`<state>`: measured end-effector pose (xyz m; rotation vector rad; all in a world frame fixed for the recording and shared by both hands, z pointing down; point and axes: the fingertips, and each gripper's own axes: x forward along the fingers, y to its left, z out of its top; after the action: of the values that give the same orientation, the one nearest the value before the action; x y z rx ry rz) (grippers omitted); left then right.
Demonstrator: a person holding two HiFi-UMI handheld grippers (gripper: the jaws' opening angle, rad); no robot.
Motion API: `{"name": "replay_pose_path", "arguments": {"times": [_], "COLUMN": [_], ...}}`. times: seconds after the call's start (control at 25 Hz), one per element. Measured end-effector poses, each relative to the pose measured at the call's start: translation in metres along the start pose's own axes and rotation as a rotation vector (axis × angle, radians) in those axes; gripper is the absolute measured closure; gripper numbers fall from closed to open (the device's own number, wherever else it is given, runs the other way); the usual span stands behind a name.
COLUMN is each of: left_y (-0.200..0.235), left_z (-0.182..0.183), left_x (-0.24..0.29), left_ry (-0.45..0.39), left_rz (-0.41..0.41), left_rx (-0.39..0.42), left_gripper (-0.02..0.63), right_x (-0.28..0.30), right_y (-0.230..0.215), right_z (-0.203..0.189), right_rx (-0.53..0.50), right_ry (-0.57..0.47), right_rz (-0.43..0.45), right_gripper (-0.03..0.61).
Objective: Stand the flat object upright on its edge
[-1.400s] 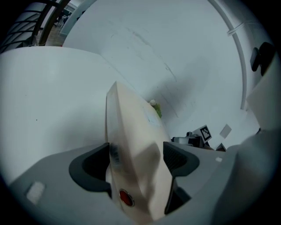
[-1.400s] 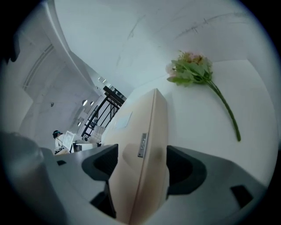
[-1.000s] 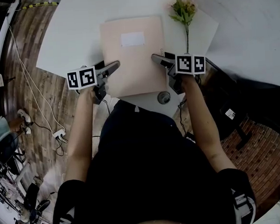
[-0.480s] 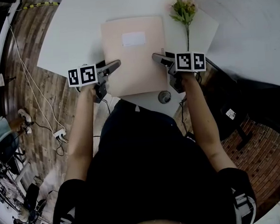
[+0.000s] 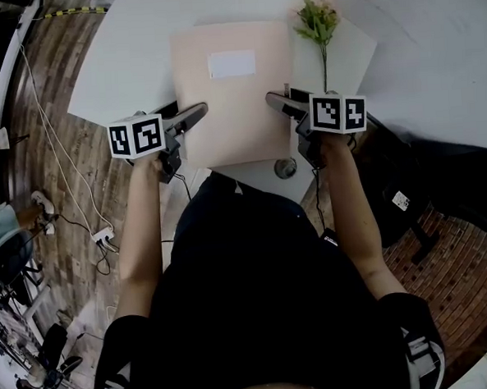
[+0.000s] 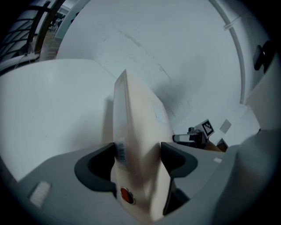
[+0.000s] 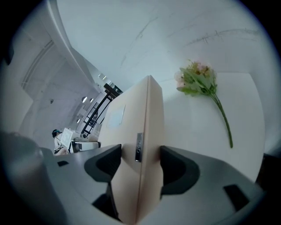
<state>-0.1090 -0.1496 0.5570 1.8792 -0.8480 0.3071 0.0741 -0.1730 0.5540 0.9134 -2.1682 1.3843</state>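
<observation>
A flat beige folder (image 5: 233, 91) with a white label lies lengthwise on the white table (image 5: 129, 65). Its near end is raised off the tabletop between my two grippers. My left gripper (image 5: 191, 117) clamps the folder's left edge, and in the left gripper view the folder (image 6: 136, 132) fills the gap of that gripper (image 6: 138, 160), both pads touching it. My right gripper (image 5: 281, 105) holds the right edge. Its jaws have just been closing with the folder (image 7: 136, 127) between them, and the pads of the right gripper (image 7: 139, 165) press on both faces.
An artificial flower (image 5: 319, 24) lies on the table right of the folder, also in the right gripper view as the flower (image 7: 199, 81). A small round fitting (image 5: 285, 169) sits near the table's front edge. A dark chair (image 5: 440, 177) stands at right. Cables (image 5: 60, 160) run over the wooden floor at left.
Both grippers have risen with the folder's near end. The folder looks larger and more tilted in the head view than before.
</observation>
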Motion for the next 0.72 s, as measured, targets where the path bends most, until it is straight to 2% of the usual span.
{"name": "replay_pose_path", "arguments": {"times": [0.2, 0.4, 0.72], "left_y": [-0.022, -0.044, -0.070], "left_z": [0.029, 0.048, 0.070], "left_x": [-0.017, -0.032, -0.054], "left_ry": [-0.096, -0.190, -0.341], "left_rz": [0.009, -0.009, -0.025], "left_rx": [0.116, 0.237, 0.431], "left_gripper": [0.281, 0.281, 0.281], "right_x": [-0.020, -0.041, -0.067], "right_y": [0.020, 0.045, 0.075], "right_z": [0.023, 0.047, 0.065], "right_rx": [-0.061, -0.189, -0.324], "right_ry": [-0.081, -0.187, -0.324], "right_rz": [0.006, 0.001, -0.034], "right_gripper": [0.291, 0.291, 0.290]}}
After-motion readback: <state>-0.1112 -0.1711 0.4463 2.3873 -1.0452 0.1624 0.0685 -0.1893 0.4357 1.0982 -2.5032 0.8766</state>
